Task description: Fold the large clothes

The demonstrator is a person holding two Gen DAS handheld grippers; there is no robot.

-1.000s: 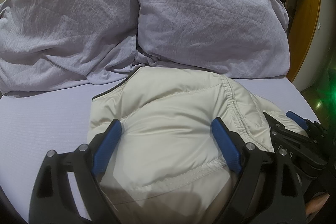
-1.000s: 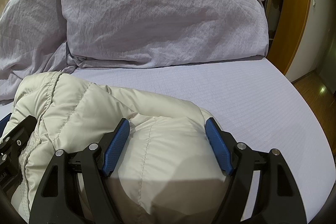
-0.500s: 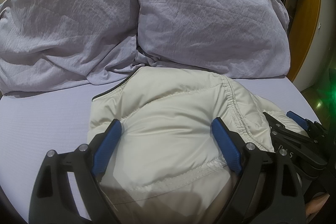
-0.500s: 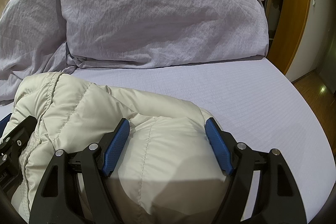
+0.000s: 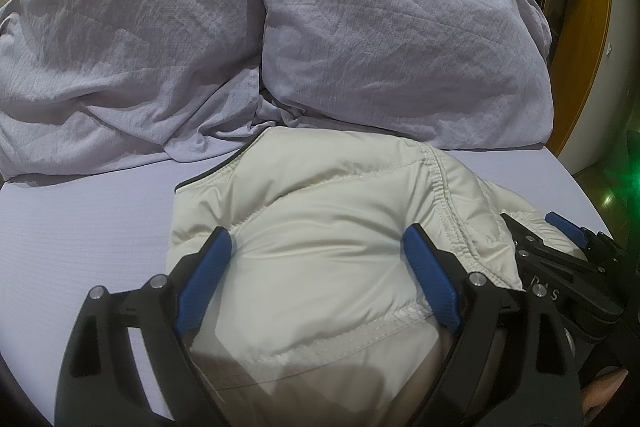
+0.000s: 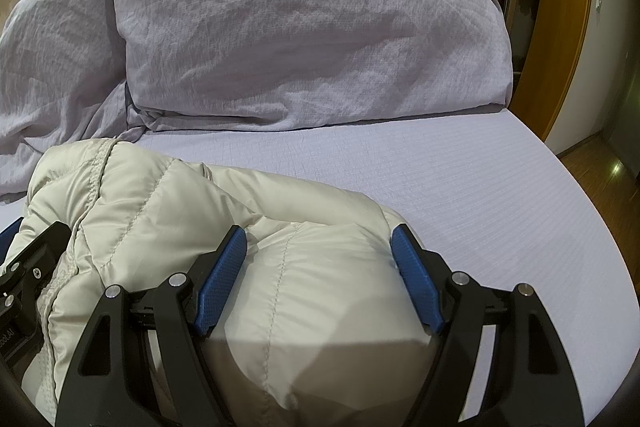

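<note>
The jacket (image 5: 328, 251) lies bunched in a puffy, partly folded bundle on the bed (image 6: 460, 187) below the pillows (image 5: 380, 27), both grippers' (image 5: 316, 263) (image 6: 318, 263) fingers spread wide astride it, unclamped; flattening remains.

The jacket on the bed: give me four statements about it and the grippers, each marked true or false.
1. The jacket is cream-coloured. True.
2. The jacket lies on a wooden table. False: it lies on a lilac bed sheet.
3. Both the left gripper and the right gripper have wide-set jaws with jacket fabric between them. True.
4. A red blanket lies behind the jacket. False: two lilac pillows lie there.
</note>
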